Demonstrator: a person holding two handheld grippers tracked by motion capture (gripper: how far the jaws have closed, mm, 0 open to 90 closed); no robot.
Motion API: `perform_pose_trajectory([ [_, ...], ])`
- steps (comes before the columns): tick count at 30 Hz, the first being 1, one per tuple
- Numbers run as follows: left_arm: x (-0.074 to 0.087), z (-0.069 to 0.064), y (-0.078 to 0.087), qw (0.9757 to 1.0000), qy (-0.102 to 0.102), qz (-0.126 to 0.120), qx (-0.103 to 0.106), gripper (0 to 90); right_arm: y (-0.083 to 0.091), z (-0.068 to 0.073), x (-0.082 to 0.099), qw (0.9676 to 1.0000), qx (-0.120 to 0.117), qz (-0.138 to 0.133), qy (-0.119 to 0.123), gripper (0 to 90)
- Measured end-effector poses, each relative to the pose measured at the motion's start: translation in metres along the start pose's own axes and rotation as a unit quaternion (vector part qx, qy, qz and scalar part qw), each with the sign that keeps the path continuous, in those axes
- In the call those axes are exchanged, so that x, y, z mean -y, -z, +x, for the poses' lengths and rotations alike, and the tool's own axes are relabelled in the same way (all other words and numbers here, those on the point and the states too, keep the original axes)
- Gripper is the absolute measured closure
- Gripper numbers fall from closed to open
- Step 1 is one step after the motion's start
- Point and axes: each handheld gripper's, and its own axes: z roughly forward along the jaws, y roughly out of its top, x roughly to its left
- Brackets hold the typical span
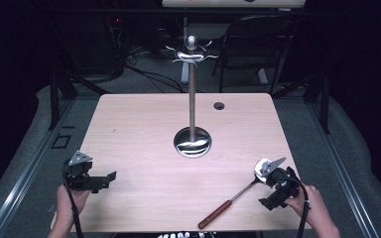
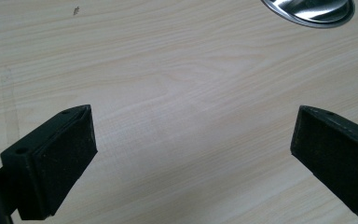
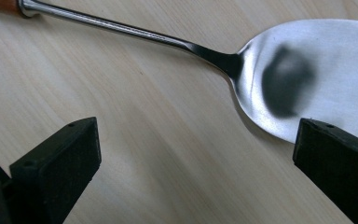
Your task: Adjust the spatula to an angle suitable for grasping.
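Both grippers open: left gripper (image 1: pixel 110 177), right gripper (image 3: pixel 191 154) | spatula (image 1: pixel 238 194) flat on counter (image 1: pixel 144 124): rigid, light, slick steel | grip its wooden handle (image 1: pixel 214 215).

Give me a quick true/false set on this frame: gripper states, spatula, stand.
1. The left gripper is open over bare table. True.
2. The right gripper is clamped on the spatula. False: its jaws stand wide apart and hold nothing; the blade lies beside one jaw.
3. The spatula hangs from the stand. False: it lies flat on the table.
4. The spatula has a wooden handle. True.
5. The stand's hooks carry no utensils. True.
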Motion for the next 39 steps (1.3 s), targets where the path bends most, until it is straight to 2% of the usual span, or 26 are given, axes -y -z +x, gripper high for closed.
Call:
perform_pose_trajectory([
  [1, 0.000, -0.001, -0.001, 1.0000, -0.005, 0.000, 0.000, 0.2, 0.002, 0.003, -0.001, 0.9999, 0.005, -0.002, 0.011, 1.6],
  [2, -0.001, -0.001, -0.001, 1.0000, -0.009, 0.002, -0.001, 0.2, 0.002, 0.004, -0.002, 0.9999, 0.000, -0.002, 0.016, 2.4],
  [4, -0.002, -0.002, -0.002, 0.9999, -0.010, 0.001, 0.003, 0.2, 0.003, 0.007, -0.004, 0.9997, 0.004, 0.003, 0.024, 4.0],
  [8, -0.003, -0.001, -0.004, 0.9999, -0.014, -0.002, 0.002, 0.2, 0.001, 0.010, -0.006, 0.9993, -0.004, 0.009, 0.035, 3.7],
  [10, -0.003, 0.001, -0.003, 0.9999, -0.002, -0.007, 0.010, 0.2, 0.003, 0.013, -0.009, 0.9986, 0.003, 0.019, 0.048, 3.4],
  [13, -0.002, 0.001, -0.003, 0.9998, 0.009, -0.012, 0.011, 0.2, 0.010, 0.015, -0.017, 0.9985, 0.001, 0.004, 0.054, 3.4],
  [15, -0.002, 0.001, -0.001, 0.9999, 0.008, -0.010, 0.011, 0.2, 0.012, 0.017, -0.020, 0.9982, 0.007, 0.007, 0.060, 3.4],
  [16, -0.001, 0.001, 0.001, 0.9998, 0.009, -0.013, 0.008, 0.2, 0.009, 0.020, -0.028, 0.9963, 0.010, 0.023, 0.082, 3.4],
  [18, -0.001, 0.001, 0.000, 0.9999, 0.008, -0.013, 0.008, 0.2, 0.008, 0.021, -0.031, 0.9953, 0.015, 0.030, 0.091, 3.3],
  [19, -0.002, 0.000, -0.001, 0.9999, 0.007, -0.011, 0.007, 0.2, 0.005, 0.021, -0.039, 0.9948, -0.003, 0.029, 0.098, 3.0],
  [21, -0.002, 0.000, -0.003, 0.9999, 0.006, -0.007, 0.005, 0.2, 0.003, 0.022, -0.041, 0.9944, -0.011, 0.031, 0.100, 2.9],
  [22, -0.002, -0.001, -0.006, 1.0000, 0.006, -0.002, 0.007, 0.2, -0.003, 0.023, -0.047, 0.9903, -0.008, 0.053, 0.128, 2.9],
  [23, -0.002, -0.001, -0.007, 1.0000, 0.004, 0.001, 0.006, 0.2, -0.006, 0.024, -0.050, 0.9897, -0.018, 0.057, 0.130, 2.9],
  [24, -0.002, -0.001, -0.007, 1.0000, 0.004, 0.001, 0.006, 0.1, -0.006, 0.024, -0.050, 0.9897, -0.018, 0.057, 0.130, 2.9],
  [26, -0.003, -0.001, -0.007, 1.0000, 0.002, 0.000, 0.006, 0.2, -0.010, 0.026, -0.057, 0.9870, -0.026, 0.064, 0.145, 2.8],
  [28, -0.002, -0.001, -0.007, 1.0000, 0.003, 0.000, 0.008, 0.2, -0.012, 0.028, -0.061, 0.9860, -0.035, 0.063, 0.151, 2.9],
  [29, -0.002, 0.000, -0.007, 1.0000, 0.003, 0.000, 0.008, 0.2, -0.013, 0.030, -0.066, 0.9838, -0.034, 0.069, 0.162, 4.2],
  [30, -0.002, 0.000, -0.007, 1.0000, 0.003, 0.000, 0.008, 0.2, -0.013, 0.030, -0.066, 0.9838, -0.034, 0.069, 0.162, 4.2],
  [31, -0.003, 0.000, -0.007, 1.0000, 0.002, 0.001, 0.008, 0.2, -0.012, 0.030, -0.071, 0.9827, -0.038, 0.065, 0.169, 7.0],
  [34, -0.004, 0.001, -0.008, 1.0000, 0.002, 0.001, 0.009, 0.2, -0.014, 0.030, -0.075, 0.9821, -0.046, 0.060, 0.173, 9.3],
  [35, -0.004, 0.001, -0.008, 1.0000, 0.002, 0.001, 0.006, 0.2, -0.017, 0.031, -0.079, 0.9798, -0.051, 0.066, 0.182, 14.1],
  [39, -0.004, 0.001, -0.008, 1.0000, 0.001, 0.001, 0.008, 0.2, -0.022, 0.034, -0.081, 0.9783, -0.055, 0.068, 0.188, 22.6],
])
